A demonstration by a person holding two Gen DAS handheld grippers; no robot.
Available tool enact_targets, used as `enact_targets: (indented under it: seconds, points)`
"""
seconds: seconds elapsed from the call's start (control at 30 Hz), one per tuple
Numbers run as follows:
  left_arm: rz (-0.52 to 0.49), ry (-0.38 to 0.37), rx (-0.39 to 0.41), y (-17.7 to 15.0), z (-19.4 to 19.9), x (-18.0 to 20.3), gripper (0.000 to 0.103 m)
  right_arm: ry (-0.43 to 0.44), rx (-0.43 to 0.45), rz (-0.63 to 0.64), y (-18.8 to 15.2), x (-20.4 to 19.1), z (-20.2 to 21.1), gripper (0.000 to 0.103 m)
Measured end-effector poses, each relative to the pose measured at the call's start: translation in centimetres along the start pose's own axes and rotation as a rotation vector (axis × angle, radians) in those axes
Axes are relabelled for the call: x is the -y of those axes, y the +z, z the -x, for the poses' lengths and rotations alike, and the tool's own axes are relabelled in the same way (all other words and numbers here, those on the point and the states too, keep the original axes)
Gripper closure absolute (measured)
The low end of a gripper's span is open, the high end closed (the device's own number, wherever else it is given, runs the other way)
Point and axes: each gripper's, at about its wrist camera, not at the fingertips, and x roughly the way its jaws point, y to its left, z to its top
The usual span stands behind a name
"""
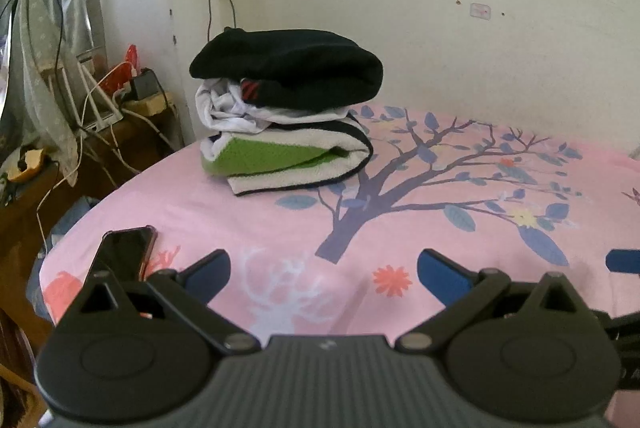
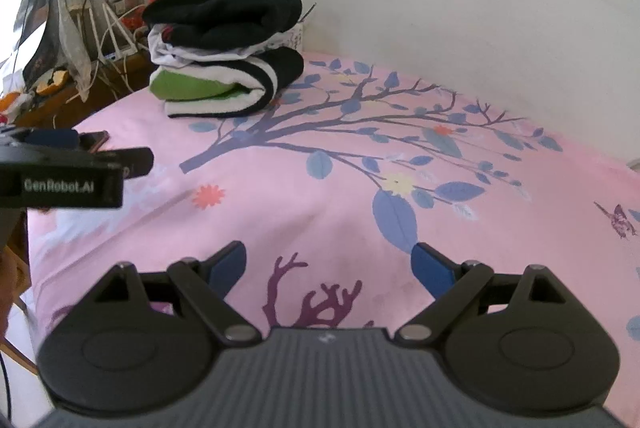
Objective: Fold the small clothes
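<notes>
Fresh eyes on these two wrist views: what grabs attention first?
The stack of folded clothes at the bed's far left corner by the wall: a black garment on top, white in the middle, a green-and-white piece beneath. Next, the pink sheet with its big tree print. Both the left gripper and right gripper are open and hold nothing.

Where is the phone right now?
The phone lies on the pink bedsheet near the bed's left edge, low left in the left wrist view, just beyond the left gripper and nearer than the folded clothes pile.
</notes>
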Motion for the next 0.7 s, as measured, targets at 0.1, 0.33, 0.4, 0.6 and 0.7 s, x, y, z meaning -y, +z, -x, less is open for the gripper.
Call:
enact_targets:
  seconds: [0.1,0.33,0.4,0.6,0.7]
  points:
    - [-0.002,0.029,0.004,0.2,0.1,0.1,0.0,0.001,0.008,-0.002,0.0,0.1,-0.1,0.016]
    - [-0.001,0.058,0.014,0.4,0.2,0.2,0.0,0.009,0.005,0.0,0.2,0.0,-0.6,0.016]
    - [0.004,0.068,0.001,0.5,0.1,0.1,0.0,0.009,0.006,0.005,0.3,-0.1,-0.7,0.016]
    - [0.034,0.079,-0.043,0.4,-0.6,-0.6,0.0,0.016,0.004,0.01,0.5,-0.5,-0.9,0.016]
    - [0.035,0.079,-0.053,0.3,-0.7,-0.7,0.0,0.023,0.009,0.003,0.7,-0.6,-0.9,0.016]
